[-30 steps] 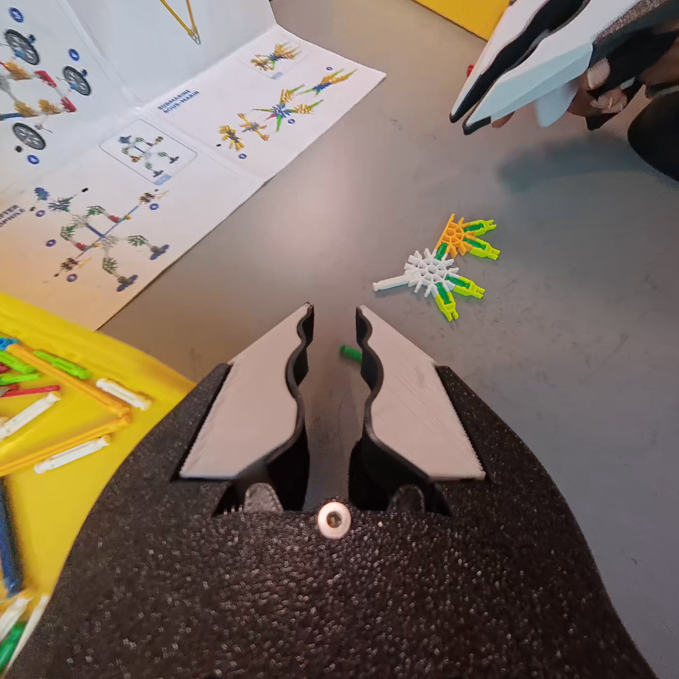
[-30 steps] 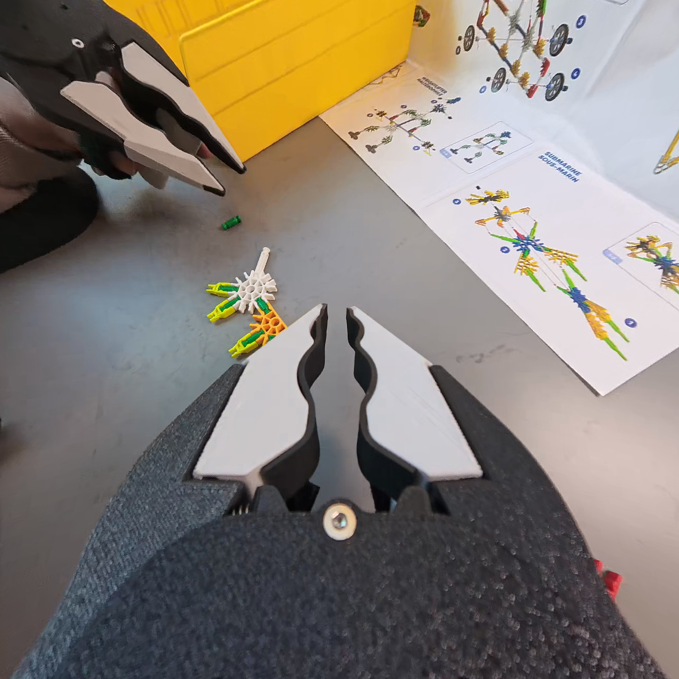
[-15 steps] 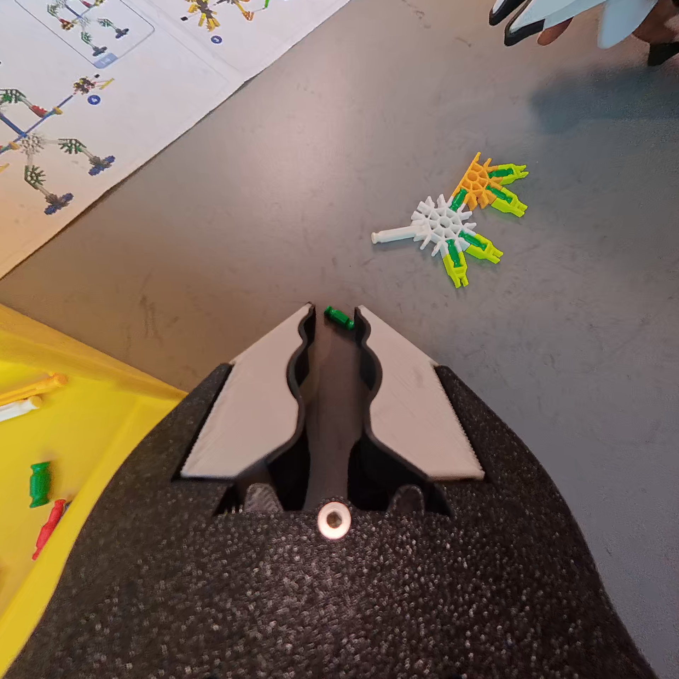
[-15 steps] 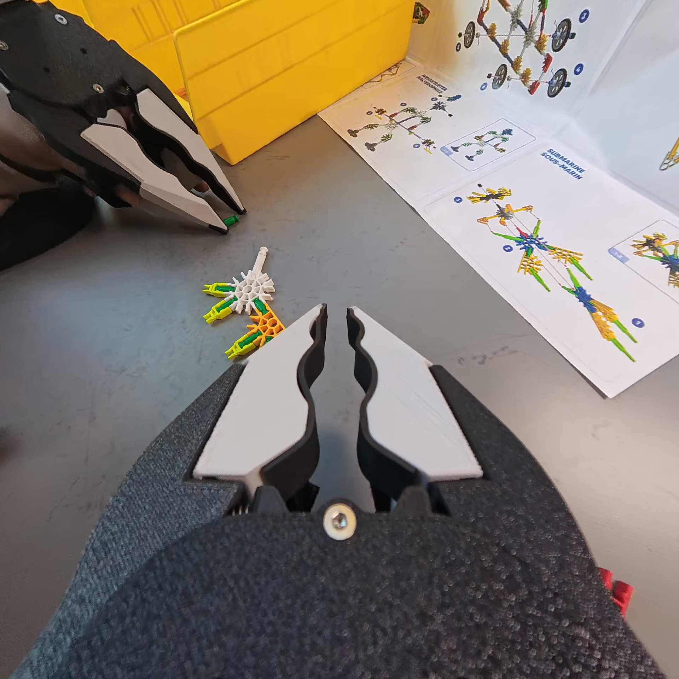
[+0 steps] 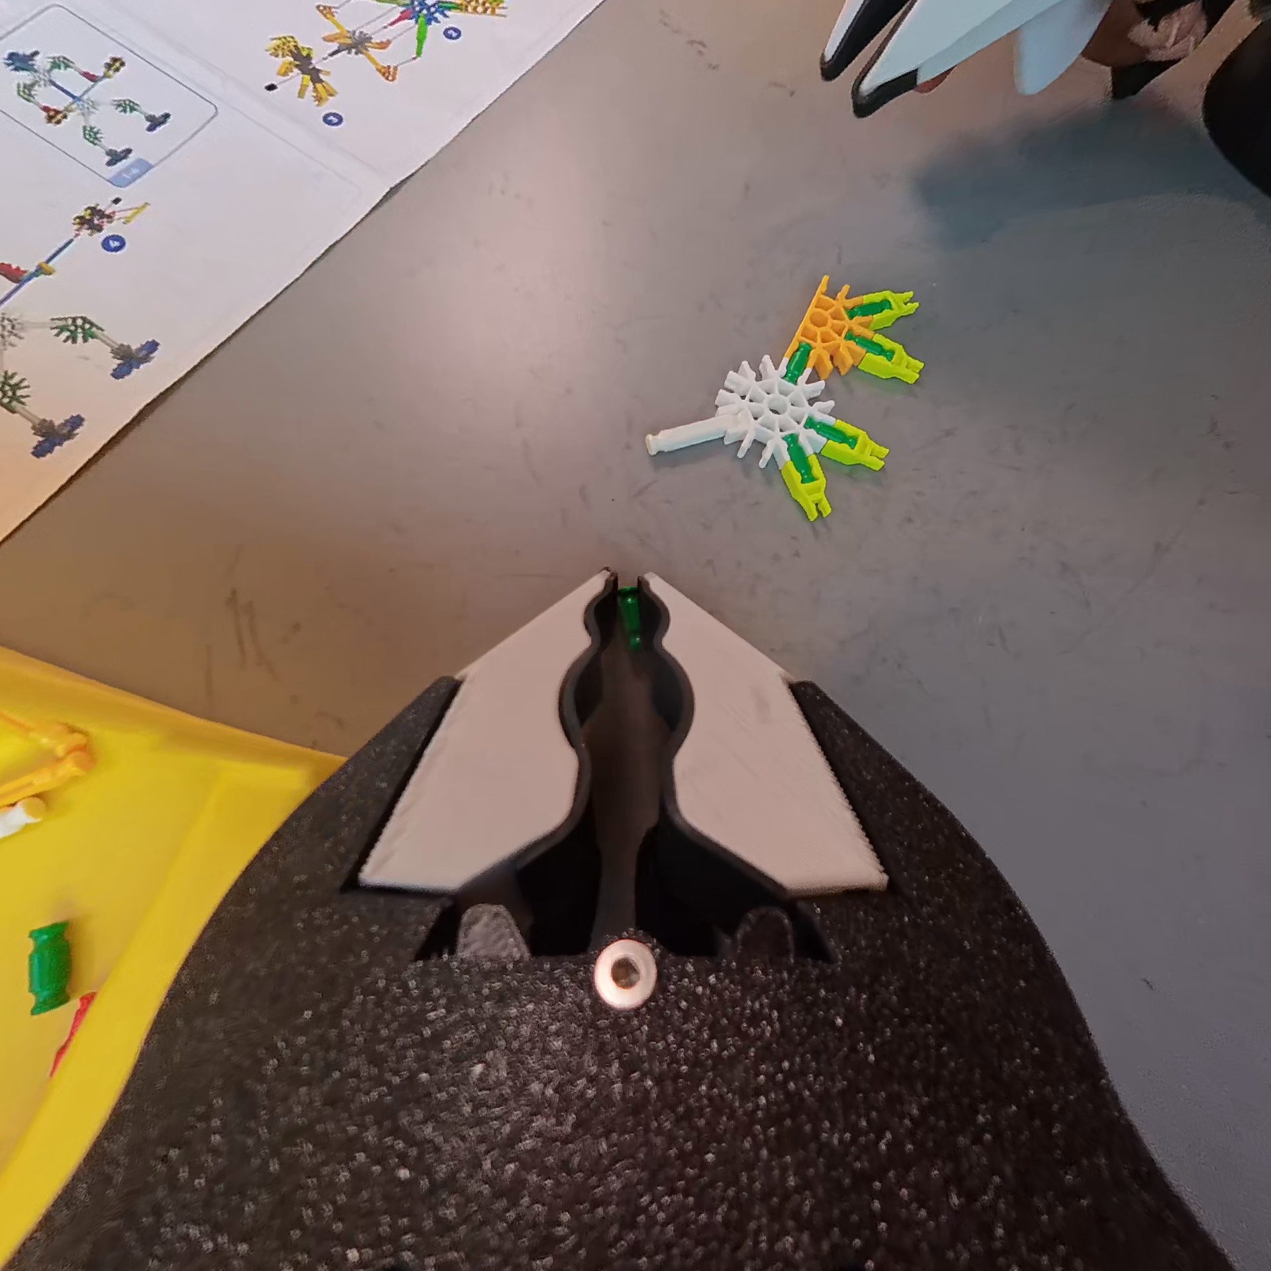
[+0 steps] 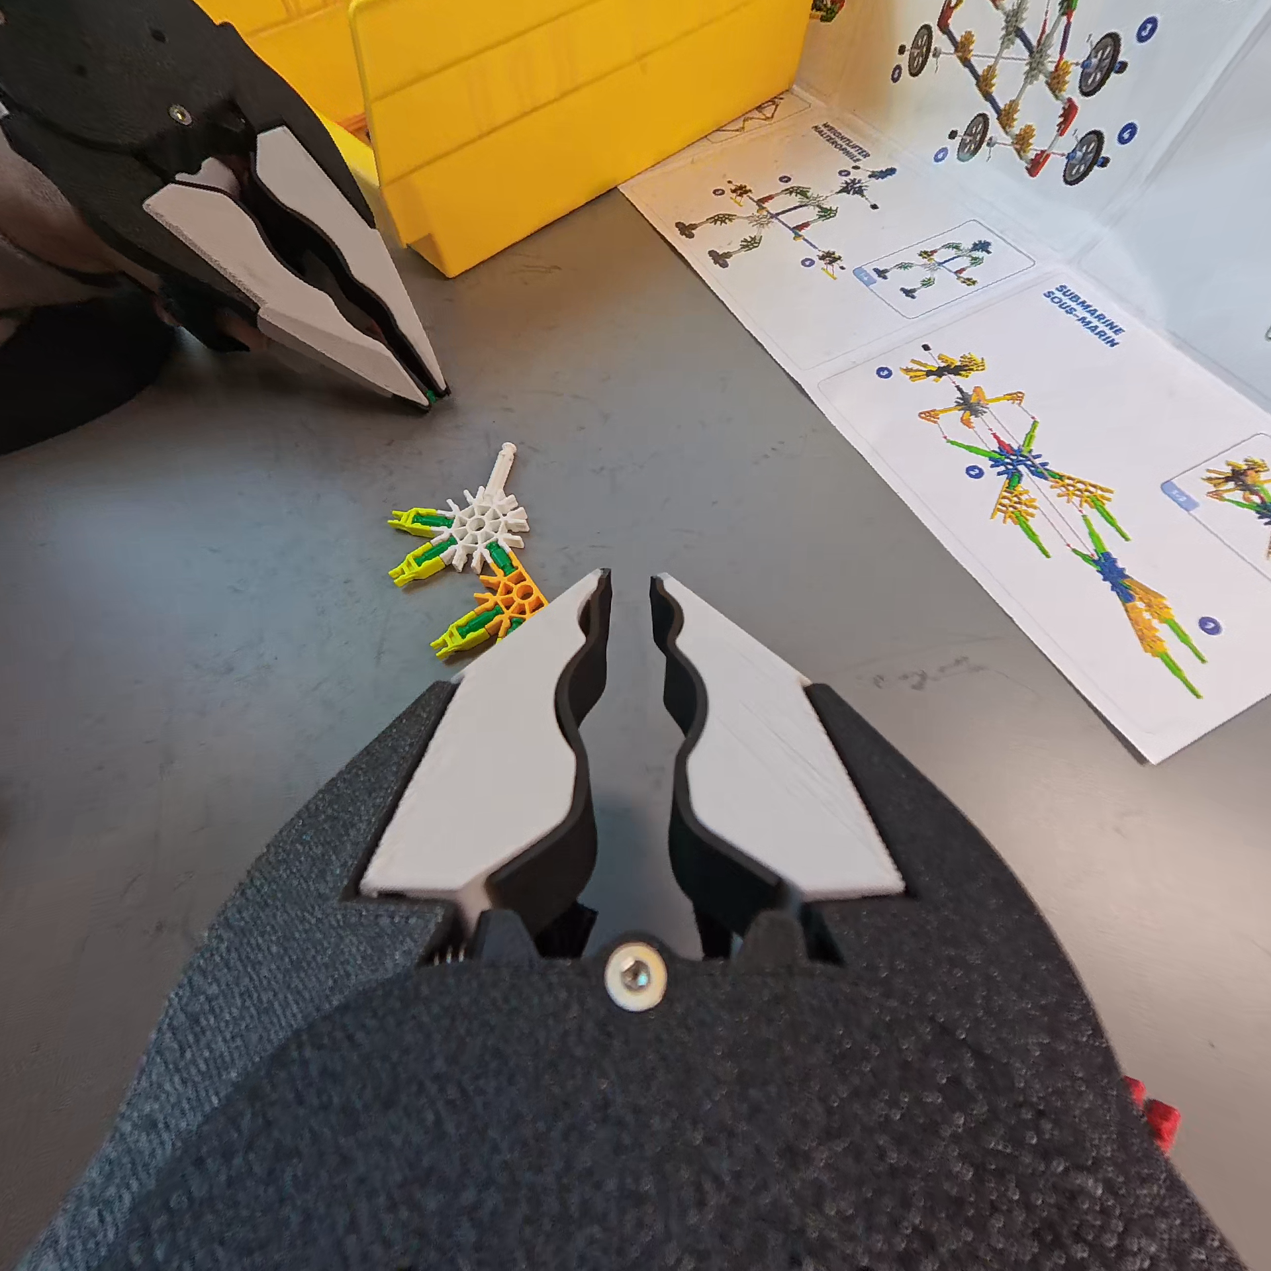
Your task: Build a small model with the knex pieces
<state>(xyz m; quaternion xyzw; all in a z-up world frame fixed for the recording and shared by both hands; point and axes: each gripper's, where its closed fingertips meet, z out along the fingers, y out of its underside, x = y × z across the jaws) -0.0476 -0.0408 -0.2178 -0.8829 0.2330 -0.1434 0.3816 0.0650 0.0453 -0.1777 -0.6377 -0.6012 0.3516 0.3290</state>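
Left gripper point(image 5: 624, 584) pinched nearly closed on a small green rod point(image 5: 628, 617), caught right at the fingertips, tips down at the grey table point(image 5: 481, 413). From the right wrist view only a sliver of green pokes out at the tips of that gripper point(image 6: 432, 397). The rod looks like light, stiff, smooth plastic; it could easily twist or pop out, and the grip across its middle looks safest.

Right gripper point(image 6: 629, 584) holds nothing, jaws a narrow gap apart, hovering above bare table.

At 1 o'clock from the left tips, apart from them, lies a small toy assembly point(image 5: 791, 406): white snowflake hub, orange fan piece, green and lime rods, one white rod sticking out. Seen from the right gripper it sits at 10 o'clock point(image 6: 481, 529), its orange end just beside the left finger.

Yellow bin point(image 5: 227, 791) at 8 o'clock of the left gripper, loose pieces inside. Instruction sheet point(image 5: 206, 172) further off at 10 o'clock, flat on the table.
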